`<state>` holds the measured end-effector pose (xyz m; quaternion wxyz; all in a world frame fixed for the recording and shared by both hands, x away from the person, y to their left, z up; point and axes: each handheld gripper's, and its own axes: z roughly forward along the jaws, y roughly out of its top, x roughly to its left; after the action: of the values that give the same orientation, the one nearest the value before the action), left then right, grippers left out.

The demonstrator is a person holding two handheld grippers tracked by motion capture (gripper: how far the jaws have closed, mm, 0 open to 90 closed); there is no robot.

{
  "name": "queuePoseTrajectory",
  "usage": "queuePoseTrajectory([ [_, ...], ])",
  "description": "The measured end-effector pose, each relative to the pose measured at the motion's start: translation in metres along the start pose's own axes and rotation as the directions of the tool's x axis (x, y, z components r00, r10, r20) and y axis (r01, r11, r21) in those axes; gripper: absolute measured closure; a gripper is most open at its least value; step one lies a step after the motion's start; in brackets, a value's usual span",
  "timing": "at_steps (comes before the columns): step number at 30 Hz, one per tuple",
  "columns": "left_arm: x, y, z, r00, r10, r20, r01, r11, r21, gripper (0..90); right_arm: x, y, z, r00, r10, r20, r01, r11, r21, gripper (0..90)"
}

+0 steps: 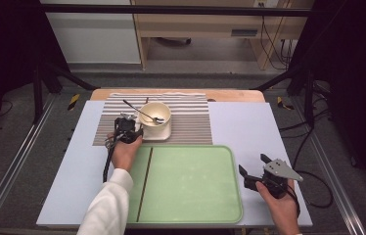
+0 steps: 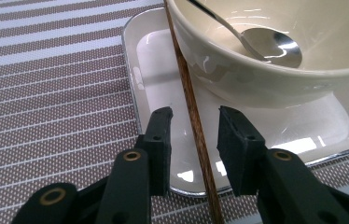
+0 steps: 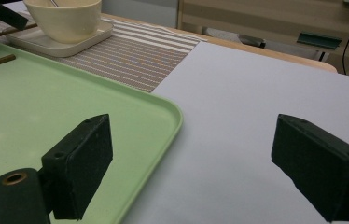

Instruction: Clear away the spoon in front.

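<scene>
Straddling a chopstick (image 2: 192,109) that leans on the plate (image 2: 137,70) beside the bowl (image 2: 238,77), the left hand-held gripper (image 2: 194,122) is open, not yet pinching. Thin, stiff, light and smooth, it may roll; grip mid-shaft, squarely. The right hand-held gripper (image 3: 191,154) hovers wide open over the bench (image 3: 266,93).

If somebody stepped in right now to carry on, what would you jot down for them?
Left gripper: jaws open on either side of a wooden chopstick that leans over the white dish beside the cream bowl; not closed on it yet.
Right gripper: open, holds nothing, waits over the table right of the green tray.
A spoon lies in the bowl. A second chopstick lies on the tray.
Done, it seems: one chopstick on the tray.
Left, probably: close on this chopstick and lay it beside the other.
</scene>
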<state>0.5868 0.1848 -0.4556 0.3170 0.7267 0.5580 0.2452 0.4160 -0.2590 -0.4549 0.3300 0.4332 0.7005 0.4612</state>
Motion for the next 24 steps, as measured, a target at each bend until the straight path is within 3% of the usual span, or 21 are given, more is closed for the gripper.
queuePoseTrajectory([
  [24,0.0037,-0.0006,0.009,0.9995,-0.03,-0.003,0.03,0.9995,0.002,81.3,-0.0001,-0.0008,0.0007,1.0,-0.006,-0.001,0.006,1.0,0.007,12.6],
])
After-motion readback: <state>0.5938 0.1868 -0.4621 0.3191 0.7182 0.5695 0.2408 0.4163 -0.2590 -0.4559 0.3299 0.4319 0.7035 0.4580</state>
